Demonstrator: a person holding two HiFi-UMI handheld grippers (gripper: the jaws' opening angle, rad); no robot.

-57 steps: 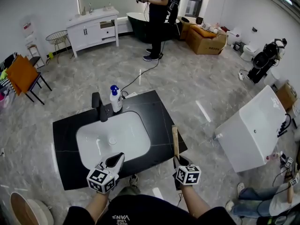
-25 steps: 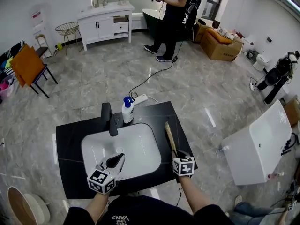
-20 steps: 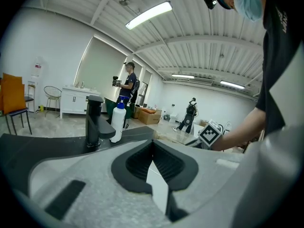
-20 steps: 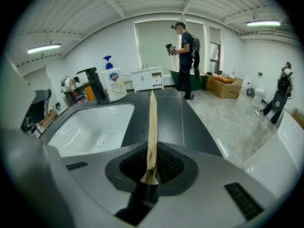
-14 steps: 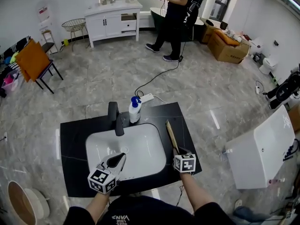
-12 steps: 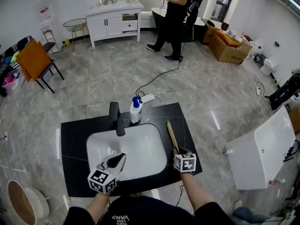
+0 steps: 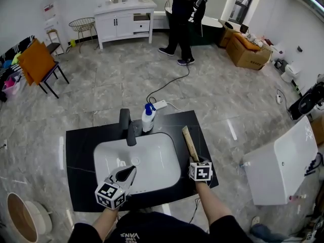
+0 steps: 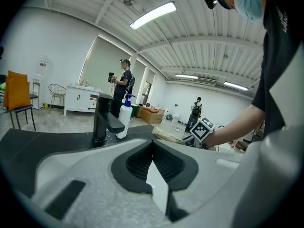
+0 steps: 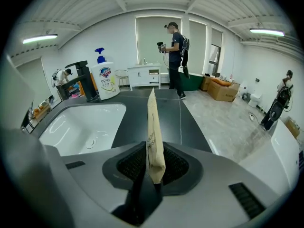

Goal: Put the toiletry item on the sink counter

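Note:
The toiletry item is a long tan paper packet (image 7: 189, 140) lying over the black sink counter (image 7: 81, 151), to the right of the white basin (image 7: 152, 158). Its near end stands on edge between the jaws of my right gripper (image 7: 195, 161). In the right gripper view the packet (image 9: 153, 127) runs straight ahead from that gripper (image 9: 154, 167), whose jaws have just been opening and are now loose around it. My left gripper (image 7: 129, 170) hovers over the basin's near edge, shut and empty; the left gripper view shows its tips (image 8: 152, 144) meeting.
A black faucet (image 7: 126, 126) and a white pump bottle with a blue top (image 7: 148, 118) stand behind the basin. A white cabinet (image 7: 278, 151) lies to the right. A person (image 7: 182, 14) stands far back, with a cable (image 7: 167, 87) across the floor.
The right gripper's jaws have spread around the packet, which now shows more of its flat side. The person at the back has stepped slightly left. My left gripper has stayed put.

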